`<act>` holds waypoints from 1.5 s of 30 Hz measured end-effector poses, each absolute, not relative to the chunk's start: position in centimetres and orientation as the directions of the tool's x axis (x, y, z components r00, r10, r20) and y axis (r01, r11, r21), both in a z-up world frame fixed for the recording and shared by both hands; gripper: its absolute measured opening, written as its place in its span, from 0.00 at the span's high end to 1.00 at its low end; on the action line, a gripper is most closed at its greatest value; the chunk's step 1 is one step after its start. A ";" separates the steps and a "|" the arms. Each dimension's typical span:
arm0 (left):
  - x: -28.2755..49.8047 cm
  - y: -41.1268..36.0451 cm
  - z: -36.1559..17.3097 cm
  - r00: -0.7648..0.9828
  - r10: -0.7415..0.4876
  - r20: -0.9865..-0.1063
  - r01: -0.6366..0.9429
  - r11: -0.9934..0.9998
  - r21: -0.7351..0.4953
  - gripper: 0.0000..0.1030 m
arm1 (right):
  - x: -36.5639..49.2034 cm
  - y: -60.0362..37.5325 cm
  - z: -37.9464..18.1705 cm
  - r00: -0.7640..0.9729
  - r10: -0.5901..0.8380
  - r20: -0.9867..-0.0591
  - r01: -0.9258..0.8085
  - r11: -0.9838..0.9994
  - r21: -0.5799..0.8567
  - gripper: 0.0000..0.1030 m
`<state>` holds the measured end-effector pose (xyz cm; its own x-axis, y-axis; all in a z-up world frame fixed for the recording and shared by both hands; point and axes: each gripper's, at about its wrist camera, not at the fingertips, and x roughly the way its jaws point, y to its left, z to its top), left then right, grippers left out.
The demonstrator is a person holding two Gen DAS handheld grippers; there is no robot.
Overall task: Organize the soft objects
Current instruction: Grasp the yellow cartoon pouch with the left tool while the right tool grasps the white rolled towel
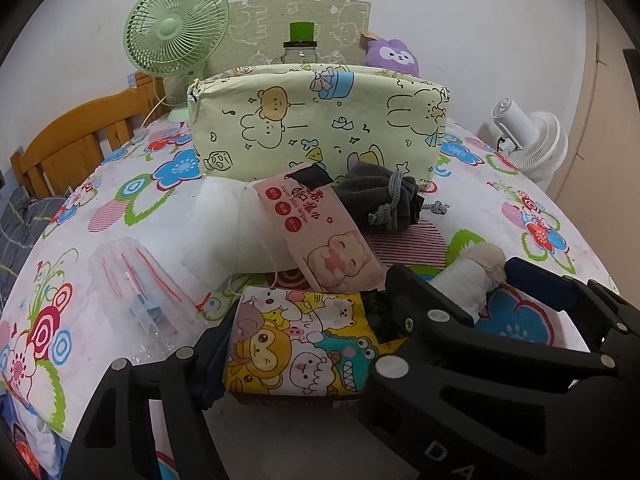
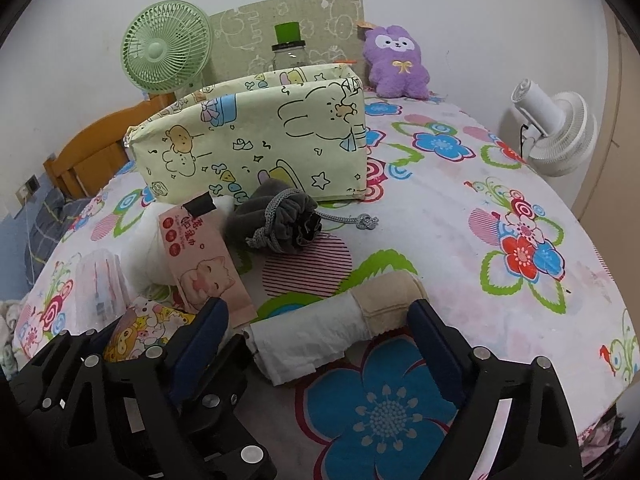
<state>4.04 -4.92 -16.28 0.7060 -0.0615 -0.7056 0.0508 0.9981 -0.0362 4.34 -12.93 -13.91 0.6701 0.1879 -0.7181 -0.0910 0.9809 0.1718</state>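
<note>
- Looking along the left gripper, we had its fingers closed around a cartoon-printed tissue pack; the next move, we judged, was carrying it to the fabric bin behind. A pink pack read "Super Mini Wipes" — the Chinese print we could not read.
- Through the right view, our right gripper sat open, straddling a rolled white-and-beige cloth — not yet clamped.

Green fan & jar w/ green lid behind; white fan at right (off the bed); wooden headboard left.
</note>
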 end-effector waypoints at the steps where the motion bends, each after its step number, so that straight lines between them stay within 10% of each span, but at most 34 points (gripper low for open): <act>1: 4.0 -4.9 -16.3 0.705 -0.062 -0.707 0.052 0.998 -0.036 0.26 | 4.4 -12.9 -13.9 0.670 0.190 -0.718 -0.093 0.980 0.174 0.13; 15: 4.0 -4.4 -16.1 0.696 -0.017 -0.718 0.021 1.000 -0.003 0.26 | 5.0 -12.7 -14.3 0.650 0.171 -0.740 -0.072 0.984 0.164 0.27; 23: 3.9 -4.7 -16.1 0.696 -0.028 -0.718 0.033 0.999 -0.006 0.26 | 4.9 -12.7 -14.3 0.649 0.183 -0.739 -0.085 0.982 0.169 0.77; 45: 2.7 -4.6 -11.6 0.760 -0.056 -0.647 0.049 0.998 -0.029 0.27 | 3.5 -12.5 -9.3 0.717 0.193 -0.670 -0.114 0.980 0.161 0.79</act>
<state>2.74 -4.64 -11.60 0.7601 -0.0561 -0.6474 0.0487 0.9984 -0.0293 3.45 -12.55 -9.27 0.7167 0.1933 -0.6700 -0.1139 0.9804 0.1609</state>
